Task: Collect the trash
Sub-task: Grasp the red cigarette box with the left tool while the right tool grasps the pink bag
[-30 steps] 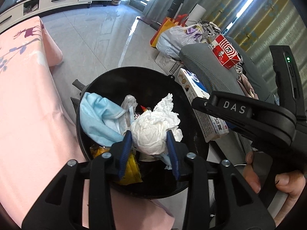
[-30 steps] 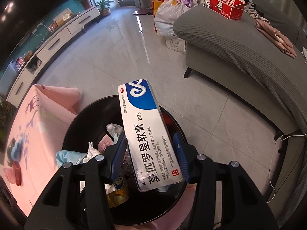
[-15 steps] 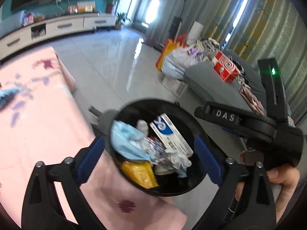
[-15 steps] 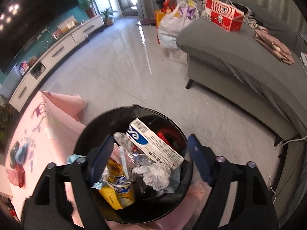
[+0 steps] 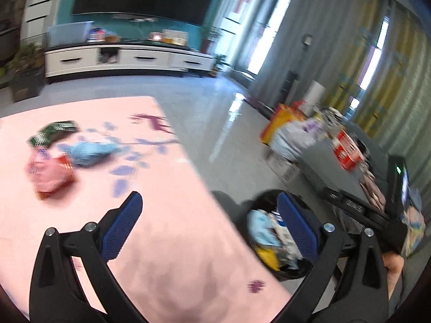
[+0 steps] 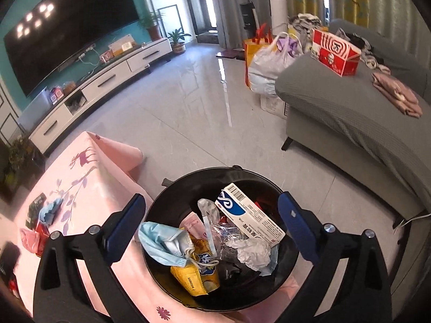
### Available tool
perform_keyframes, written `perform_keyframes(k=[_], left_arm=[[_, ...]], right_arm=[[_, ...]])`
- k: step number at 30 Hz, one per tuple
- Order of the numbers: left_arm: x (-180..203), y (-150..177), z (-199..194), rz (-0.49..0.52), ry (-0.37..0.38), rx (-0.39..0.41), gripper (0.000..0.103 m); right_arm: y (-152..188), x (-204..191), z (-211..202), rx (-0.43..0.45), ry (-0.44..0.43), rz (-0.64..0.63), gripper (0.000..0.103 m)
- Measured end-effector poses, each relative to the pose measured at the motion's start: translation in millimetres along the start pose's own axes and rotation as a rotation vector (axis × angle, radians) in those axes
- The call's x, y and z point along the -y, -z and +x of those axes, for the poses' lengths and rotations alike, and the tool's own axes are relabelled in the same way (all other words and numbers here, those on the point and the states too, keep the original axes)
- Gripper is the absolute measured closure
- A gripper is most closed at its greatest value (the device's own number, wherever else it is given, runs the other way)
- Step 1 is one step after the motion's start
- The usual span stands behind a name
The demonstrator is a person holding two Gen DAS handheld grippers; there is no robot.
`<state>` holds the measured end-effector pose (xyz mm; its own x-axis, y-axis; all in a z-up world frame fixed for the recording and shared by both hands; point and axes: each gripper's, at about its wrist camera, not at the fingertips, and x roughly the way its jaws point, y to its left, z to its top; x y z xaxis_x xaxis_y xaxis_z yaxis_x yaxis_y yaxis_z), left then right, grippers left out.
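Bin [image 6: 172, 191]: box [image 6: 249, 216], mask [image 6: 161, 239], tissue [image 6: 253, 251] inside.
Right gripper [image 6: 211, 222]: jaws just opened wide, empty.
Left gripper [image 5: 210, 227]: jaws wide, empty, over blurred pink surface [image 5: 167, 188].

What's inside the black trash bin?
On top in the black trash bin lie a white-and-blue box, a blue face mask, crumpled white paper, a yellow packet and clear plastic wrap. Whatever lies underneath is covered.

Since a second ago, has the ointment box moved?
Yes. The ointment box has dropped from between the right gripper's fingers, whose jaws have just been opening, and now lies inside the black bin.
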<state>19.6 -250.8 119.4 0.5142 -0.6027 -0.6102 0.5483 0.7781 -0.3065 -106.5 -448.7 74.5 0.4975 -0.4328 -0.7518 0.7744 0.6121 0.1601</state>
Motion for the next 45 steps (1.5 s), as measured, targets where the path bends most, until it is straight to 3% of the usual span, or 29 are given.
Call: perform_keyframes(k=[5, 9, 13, 17, 22, 26, 31, 32, 33, 34, 39, 42, 45], left_arm=[[-61, -14, -23, -0.11, -0.101, 0.055, 0.003], [-104, -23, -36, -0.189, -0.163, 0.053, 0.003], [-142, -34, -55, -0.223, -0.197, 0.068, 0.003], [-178, -37, -57, -0.263, -0.256, 0.059, 0.003], [-221, -24, -48, -0.308, -0.311, 0.022, 0.003], [-250, -12, -53, -0.356, -0.355, 0.031, 0.007], [-279, -5, -58, -0.39, -0.361, 0.023, 0.013], [-284, -4, -57, -0.386, -0.362, 0.016, 0.013], [-287, -4, -53, -0.38, -0.365, -0.001, 0.013], [-289, -3, -50, -0.374, -0.365, -0.015, 0.013], [-282, -7, -20, -0.337, -0.28, -0.065, 0.007], [-269, -16, 7, -0.279, -0.221, -0.092, 0.004], [-260, -27, 41, -0.208, -0.207, -0.14, 0.003]], right_arm=[[4, -25, -1, 0.012, 0.002, -0.055, 0.006], [8, -51, -2, 0.02, -0.025, -0.099, 0.006], [7, -89, -1, -0.011, -0.139, -0.128, 0.006], [7, -168, -4, -0.06, -0.377, -0.226, 0.006], [33, -291, -1, -0.136, -0.572, -0.432, 0.014], [65, -369, 26, -0.24, -0.626, -0.518, 0.022], [108, -415, 61, -0.334, -0.594, -0.607, 0.035], [113, -413, 64, -0.335, -0.58, -0.609, 0.037], [114, -409, 64, -0.329, -0.577, -0.605, 0.046], [114, -407, 61, -0.324, -0.595, -0.598, 0.064], [84, -367, 32, -0.234, -0.583, -0.533, 0.068], [57, -315, 11, -0.187, -0.56, -0.463, 0.068], [40, -258, -5, -0.14, -0.513, -0.418, 0.068]])
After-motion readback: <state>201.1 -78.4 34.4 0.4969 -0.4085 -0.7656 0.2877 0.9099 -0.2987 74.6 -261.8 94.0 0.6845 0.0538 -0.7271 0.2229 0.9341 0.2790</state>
